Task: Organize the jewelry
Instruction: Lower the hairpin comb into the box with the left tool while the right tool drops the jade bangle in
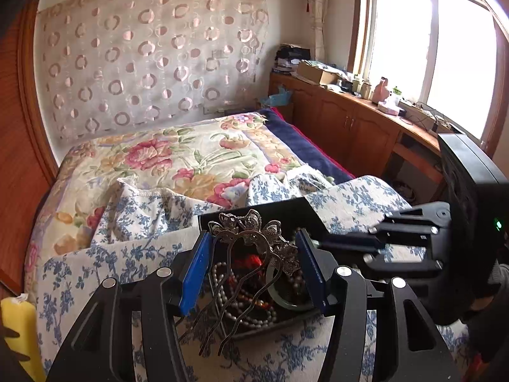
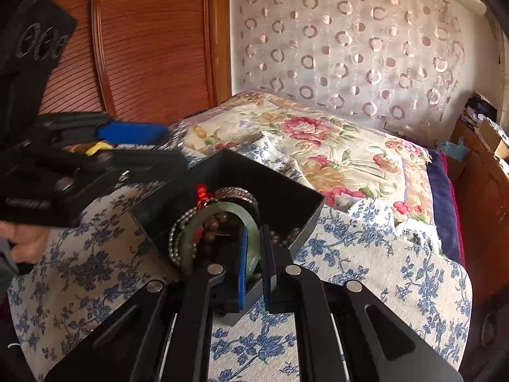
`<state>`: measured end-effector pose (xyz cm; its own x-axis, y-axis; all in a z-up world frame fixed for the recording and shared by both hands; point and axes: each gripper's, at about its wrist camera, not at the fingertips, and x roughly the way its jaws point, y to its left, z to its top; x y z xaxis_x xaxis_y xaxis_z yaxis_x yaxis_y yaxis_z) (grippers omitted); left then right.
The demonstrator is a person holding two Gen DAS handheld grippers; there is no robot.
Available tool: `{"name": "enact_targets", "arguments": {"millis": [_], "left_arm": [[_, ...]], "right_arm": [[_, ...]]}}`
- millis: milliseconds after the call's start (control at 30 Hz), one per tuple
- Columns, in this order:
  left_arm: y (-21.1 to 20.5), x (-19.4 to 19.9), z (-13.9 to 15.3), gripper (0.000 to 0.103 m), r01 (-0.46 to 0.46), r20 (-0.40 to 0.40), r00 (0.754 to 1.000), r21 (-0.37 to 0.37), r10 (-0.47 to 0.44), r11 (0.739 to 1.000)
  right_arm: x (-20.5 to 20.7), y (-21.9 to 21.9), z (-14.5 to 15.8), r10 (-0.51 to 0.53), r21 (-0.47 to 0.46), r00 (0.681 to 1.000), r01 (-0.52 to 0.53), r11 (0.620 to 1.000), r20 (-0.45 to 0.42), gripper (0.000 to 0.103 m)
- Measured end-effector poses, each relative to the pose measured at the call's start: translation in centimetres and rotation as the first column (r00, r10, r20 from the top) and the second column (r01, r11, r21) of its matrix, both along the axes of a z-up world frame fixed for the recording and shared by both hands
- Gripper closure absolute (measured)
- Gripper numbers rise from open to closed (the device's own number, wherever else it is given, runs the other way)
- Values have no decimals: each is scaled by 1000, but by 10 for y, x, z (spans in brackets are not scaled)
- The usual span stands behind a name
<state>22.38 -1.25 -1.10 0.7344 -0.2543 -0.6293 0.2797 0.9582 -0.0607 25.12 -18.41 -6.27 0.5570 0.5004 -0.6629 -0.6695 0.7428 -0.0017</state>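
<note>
The left gripper holds a fancy silver metal hair comb between half-open jaws. The right gripper pinches a round green jade bangle over the black box.

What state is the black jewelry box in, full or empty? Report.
Full, and open: the black jewelry box has no lid on and holds pearl strands, beads and a green bangle.

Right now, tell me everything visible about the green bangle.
The green bangle is a thick, smooth ring of pale, slightly translucent green stone, jade by its look. It stands on edge, clamped between the blue pads of the right gripper, which pinch its rim over the black tray. Dark wooden beads show through its opening, a metal bead strand curves along its outer side, and a red tassel sits by its top.
</note>
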Motion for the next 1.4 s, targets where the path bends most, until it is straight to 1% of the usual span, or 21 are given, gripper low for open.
{"name": "enact_targets", "arguments": {"millis": [133, 333, 467, 533, 667, 1033, 1200, 1400], "left_arm": [[2, 9, 1, 51, 1, -3, 1000, -10, -1, 1000], [2, 19, 1, 51, -4, -3, 1000, 1, 4, 1000], [9, 21, 5, 51, -17, 3, 1000, -22, 17, 1000], [13, 23, 4, 51, -23, -5, 1000, -34, 23, 999], [14, 26, 1, 51, -28, -22, 999, -30, 28, 999], [-9, 17, 2, 51, 28, -10, 1000, -33, -28, 999], [0, 11, 7, 51, 7, 0, 1000, -46, -7, 999], [14, -15, 10, 51, -12, 8, 1000, -42, 12, 999]], "right_arm": [[-5, -6, 4, -5, 16, 1000, 5, 1000, 0, 92], [-5, -17, 3, -35, 21, 999, 35, 999, -7, 92], [-8, -21, 1, -44, 22, 999, 44, 999, -6, 92], [-9, -22, 3, -46, 30, 999, 47, 998, -3, 92], [-11, -23, 4, -46, 40, 999, 46, 998, -1, 92], [-13, -29, 5, -59, 43, 998, 59, 997, 4, 92], [-17, -33, 5, -69, 44, 998, 69, 997, 4, 92], [-35, -35, 7, -70, 54, 998, 69, 996, 4, 92]]}}
